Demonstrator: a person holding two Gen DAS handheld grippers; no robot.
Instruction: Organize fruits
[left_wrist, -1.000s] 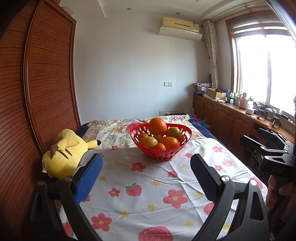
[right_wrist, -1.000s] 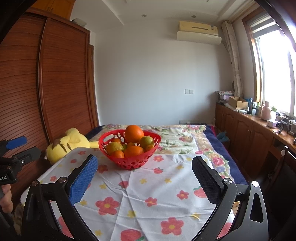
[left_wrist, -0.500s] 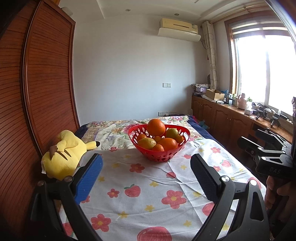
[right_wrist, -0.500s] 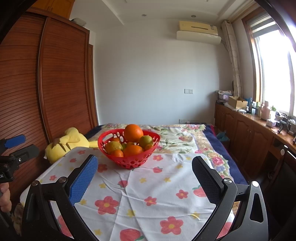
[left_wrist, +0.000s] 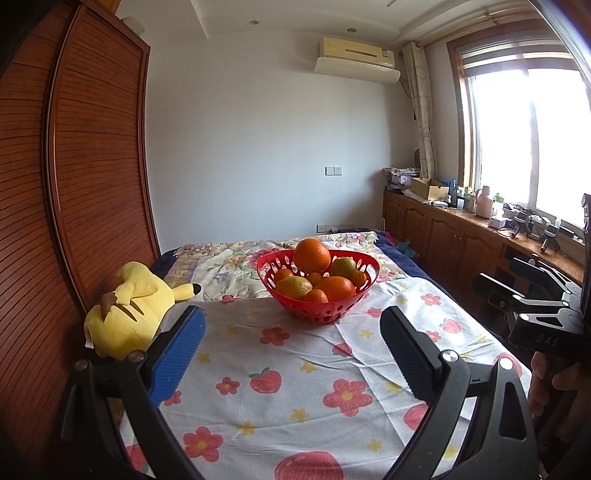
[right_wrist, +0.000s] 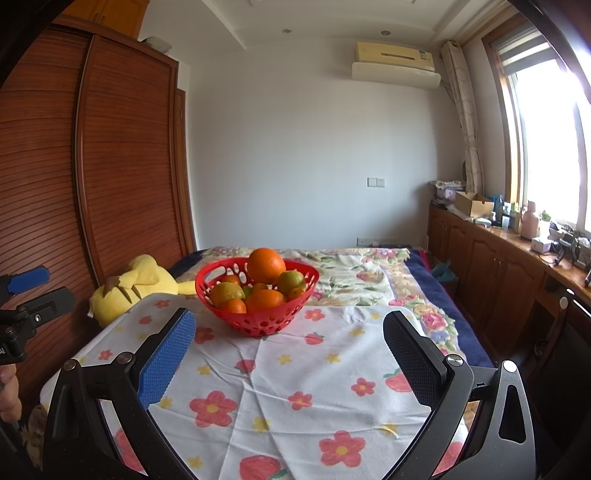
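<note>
Both grippers, left (left_wrist: 291, 354) and right (right_wrist: 290, 354), gape empty over the cloth (right_wrist: 295, 387), fruit (right_wrist: 266, 265) heaped in the basket (right_wrist: 258, 325) at 12 o'clock, apparently none loose: either sorting's pending or done.

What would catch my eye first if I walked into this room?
Most likely the red basket heaped with fruit, a big orange on top, standing on the flowered cloth in the middle. Next, the yellow plush toy lying to its left beside the wooden wardrobe, and the bright window on the right.
</note>
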